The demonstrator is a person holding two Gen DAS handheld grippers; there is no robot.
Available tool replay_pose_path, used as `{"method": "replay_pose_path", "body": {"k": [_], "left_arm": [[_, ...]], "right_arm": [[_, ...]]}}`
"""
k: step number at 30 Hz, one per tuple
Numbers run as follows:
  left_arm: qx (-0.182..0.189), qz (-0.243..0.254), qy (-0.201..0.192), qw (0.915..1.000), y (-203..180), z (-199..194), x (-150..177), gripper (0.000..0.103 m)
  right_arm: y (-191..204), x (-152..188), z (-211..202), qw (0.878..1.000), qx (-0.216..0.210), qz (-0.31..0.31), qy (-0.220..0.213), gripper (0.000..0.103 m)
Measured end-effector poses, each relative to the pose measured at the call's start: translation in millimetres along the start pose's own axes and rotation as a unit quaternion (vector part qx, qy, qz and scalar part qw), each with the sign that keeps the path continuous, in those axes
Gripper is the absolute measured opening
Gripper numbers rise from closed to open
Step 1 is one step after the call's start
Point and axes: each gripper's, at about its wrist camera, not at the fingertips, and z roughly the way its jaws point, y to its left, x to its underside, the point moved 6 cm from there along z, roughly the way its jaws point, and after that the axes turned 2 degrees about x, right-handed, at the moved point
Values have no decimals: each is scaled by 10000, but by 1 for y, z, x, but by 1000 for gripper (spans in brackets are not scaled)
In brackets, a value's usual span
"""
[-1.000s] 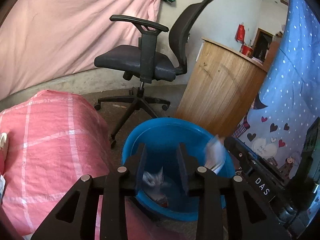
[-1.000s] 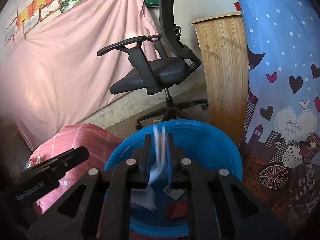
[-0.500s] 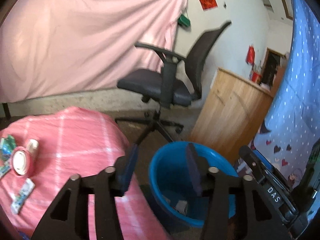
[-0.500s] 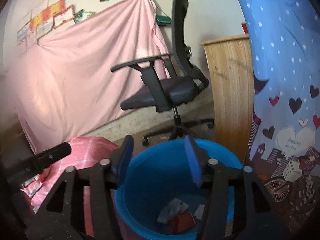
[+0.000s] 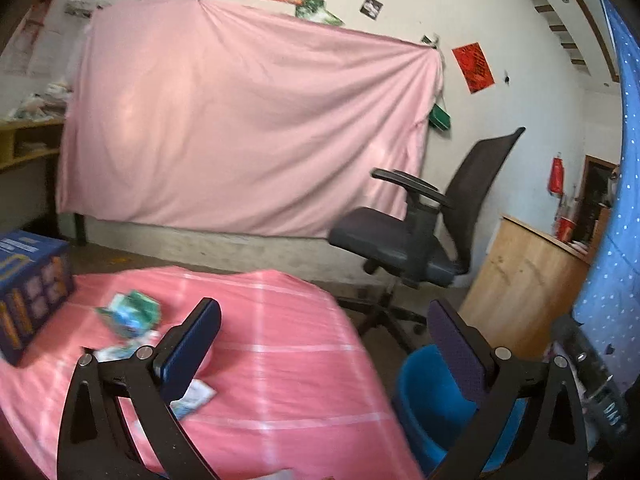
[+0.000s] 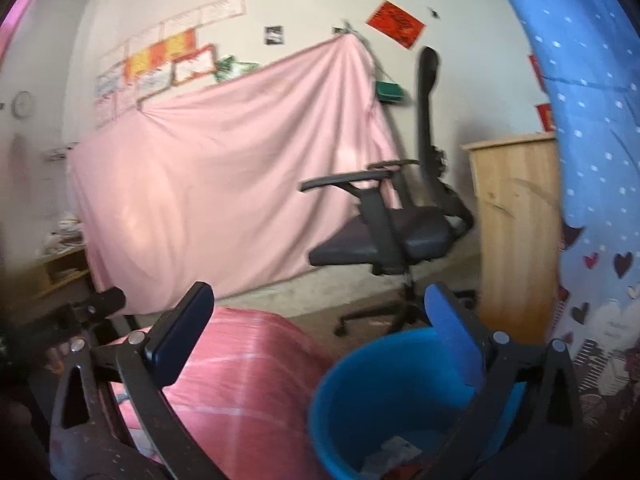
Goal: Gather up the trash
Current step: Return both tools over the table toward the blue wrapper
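My left gripper [image 5: 324, 320] hangs over the edge of the pink-clothed table [image 5: 288, 364], its jaws opening wide with nothing between them. On the cloth to its left lie a crumpled green-and-blue wrapper [image 5: 130, 314] and a small paper packet [image 5: 193, 397]. The blue bucket [image 5: 424, 400] stands on the floor at the lower right. My right gripper [image 6: 318, 304] is above and behind the blue bucket [image 6: 372, 392], jaws also opening and empty. Bits of trash [image 6: 396, 452] lie at the bucket's bottom. The left gripper's body [image 6: 100, 304] shows at the left of the right wrist view.
A blue printed box [image 5: 28, 292] sits at the table's left end. A black office chair [image 5: 416, 240] and a wooden cabinet [image 5: 528, 280] stand behind the bucket. A blue patterned curtain [image 6: 592, 200] hangs on the right. A pink sheet [image 5: 240, 128] covers the back wall.
Both grippers let their trash fall into the bucket and opened wide. Both rose and swung left, the left one further, bringing the table and its litter into view.
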Motion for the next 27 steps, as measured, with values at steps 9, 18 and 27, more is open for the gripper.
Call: {"method": "replay_pose_path", "body": {"k": [9, 18, 27], "left_arm": [[-584, -10, -435, 9973, 59, -51, 6, 101], [-1144, -11, -504, 9921, 118, -94, 21, 101], [-1531, 19, -158, 9881, 161, -110, 44, 101]], "right_arm": [[65, 6, -8, 9975, -597, -327, -165, 103], [121, 32, -3, 9906, -1104, -798, 107, 103], [169, 77, 12, 9670, -1765, -1548, 995, 103]]}}
